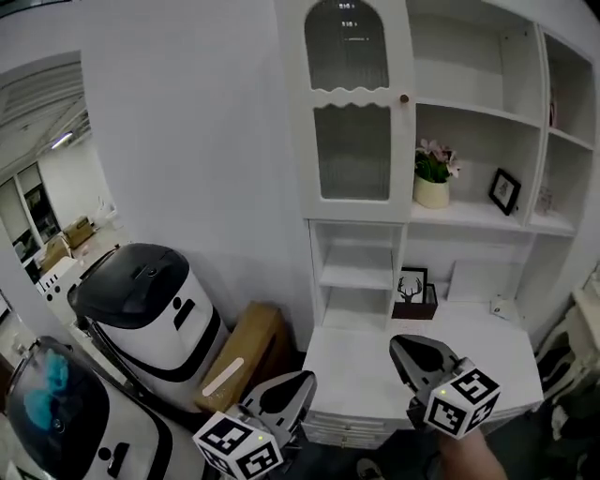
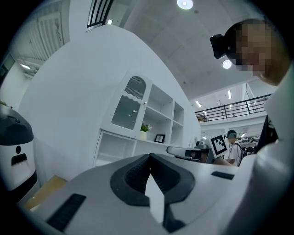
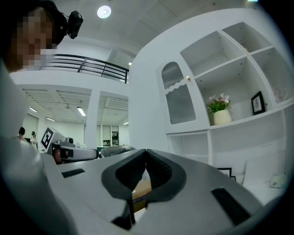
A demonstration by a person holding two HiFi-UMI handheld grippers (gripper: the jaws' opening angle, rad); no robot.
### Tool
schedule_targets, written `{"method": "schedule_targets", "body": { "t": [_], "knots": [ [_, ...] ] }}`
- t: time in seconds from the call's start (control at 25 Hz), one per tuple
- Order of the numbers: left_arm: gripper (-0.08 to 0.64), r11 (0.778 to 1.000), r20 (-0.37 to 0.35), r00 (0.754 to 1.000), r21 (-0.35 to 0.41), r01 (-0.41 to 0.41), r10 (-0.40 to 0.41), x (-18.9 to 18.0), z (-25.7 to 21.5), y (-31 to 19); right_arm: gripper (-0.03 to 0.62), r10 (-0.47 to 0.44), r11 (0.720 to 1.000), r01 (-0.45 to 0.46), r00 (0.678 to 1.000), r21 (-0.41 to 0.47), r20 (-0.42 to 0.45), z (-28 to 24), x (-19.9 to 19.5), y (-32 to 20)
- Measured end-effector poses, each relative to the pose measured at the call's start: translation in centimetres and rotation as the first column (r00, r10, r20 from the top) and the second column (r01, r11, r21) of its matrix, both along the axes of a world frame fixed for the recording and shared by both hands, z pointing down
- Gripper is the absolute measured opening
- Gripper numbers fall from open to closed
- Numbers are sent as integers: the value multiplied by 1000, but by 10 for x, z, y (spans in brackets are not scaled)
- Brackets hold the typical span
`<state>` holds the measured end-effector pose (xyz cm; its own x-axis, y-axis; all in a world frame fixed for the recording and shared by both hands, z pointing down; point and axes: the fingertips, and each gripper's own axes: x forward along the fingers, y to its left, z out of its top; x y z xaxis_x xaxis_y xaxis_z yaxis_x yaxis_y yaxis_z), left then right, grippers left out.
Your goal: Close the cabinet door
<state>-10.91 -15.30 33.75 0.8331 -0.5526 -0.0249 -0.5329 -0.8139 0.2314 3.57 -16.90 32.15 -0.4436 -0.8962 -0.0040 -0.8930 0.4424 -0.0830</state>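
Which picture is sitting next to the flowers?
The small black-framed picture, leaning on the same shelf as the flower pot, just to its right. The other picture, showing antlers, stands one level lower, away from the flowers.

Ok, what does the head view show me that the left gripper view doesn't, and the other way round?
Head view only: the deer picture, the desktop, the left gripper from above. Left gripper view only: its jaws together with nothing between them, ceiling lights, a balcony railing. Both: the cabinet door, flower pot, right gripper, cardboard box.
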Motion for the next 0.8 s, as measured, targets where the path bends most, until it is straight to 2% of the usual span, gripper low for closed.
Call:
{"method": "schedule_targets", "body": {
  "t": [0.24, 0.4, 0.8],
  "knots": [
    [5, 1000, -1, 1000, -18, -5, 5, -5, 12, 16, 5, 18, 1000, -18, 1000, -19, 4, 11, -7, 29],
    [5, 1000, 1, 1000, -31, -1, 1, -1, 17, 27, 5, -1, 999, 0, 1000, -33, -4, 17, -6, 45],
    [5, 999, -16, 999, -9, 48, -48, 38, 3, 51, 5, -70, 997, 70, 998, -30, -7, 11, 22, 66]
  ]
}}
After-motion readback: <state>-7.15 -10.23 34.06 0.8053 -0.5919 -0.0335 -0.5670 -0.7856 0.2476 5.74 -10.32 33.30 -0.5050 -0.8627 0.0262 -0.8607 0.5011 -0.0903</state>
